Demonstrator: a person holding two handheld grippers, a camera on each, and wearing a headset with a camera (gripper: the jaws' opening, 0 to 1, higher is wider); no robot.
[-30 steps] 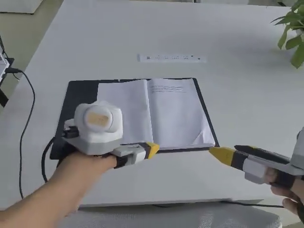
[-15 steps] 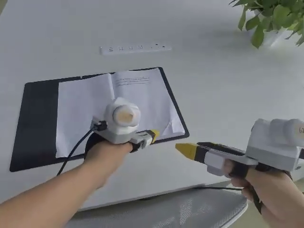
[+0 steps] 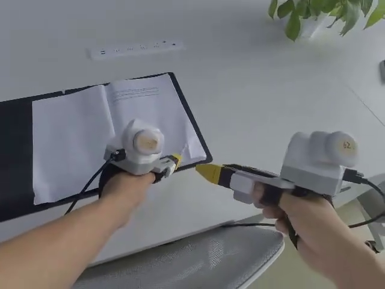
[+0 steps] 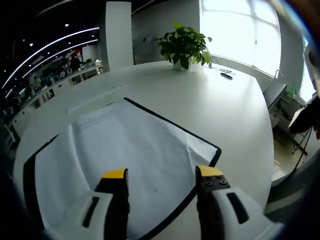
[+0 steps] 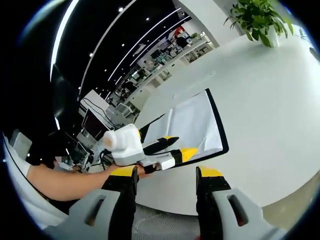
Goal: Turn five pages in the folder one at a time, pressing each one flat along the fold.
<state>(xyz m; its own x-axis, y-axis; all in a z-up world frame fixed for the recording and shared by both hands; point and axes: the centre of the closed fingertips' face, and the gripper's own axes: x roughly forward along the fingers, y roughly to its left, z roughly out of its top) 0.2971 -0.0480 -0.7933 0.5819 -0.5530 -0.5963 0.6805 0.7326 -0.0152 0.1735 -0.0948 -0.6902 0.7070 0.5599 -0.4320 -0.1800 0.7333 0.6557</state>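
Note:
A black folder [image 3: 191, 123] lies open on the white table, with white pages [image 3: 72, 138] spread to both sides of the fold. My left gripper [image 3: 172, 165] hovers over the near edge of the right page [image 4: 145, 150], jaws open and nothing between them [image 4: 162, 173]. My right gripper [image 3: 207, 172] is off the folder, just in front of its near right corner, pointing left at the left gripper [image 5: 150, 150]. The right gripper's jaws [image 5: 166, 172] are open and empty. In the right gripper view the folder [image 5: 197, 122] lies beyond the left gripper.
A potted plant [image 3: 313, 15] stands at the table's far right. A white power strip [image 3: 135, 49] lies behind the folder. A grey chair back [image 3: 198, 259] sits below the table's near edge. Bare tabletop [image 3: 283, 90] stretches right of the folder.
The head camera has swung to the right. My left gripper has moved right along the folder's near edge, toward the right page's corner. The right gripper stays just off that corner.

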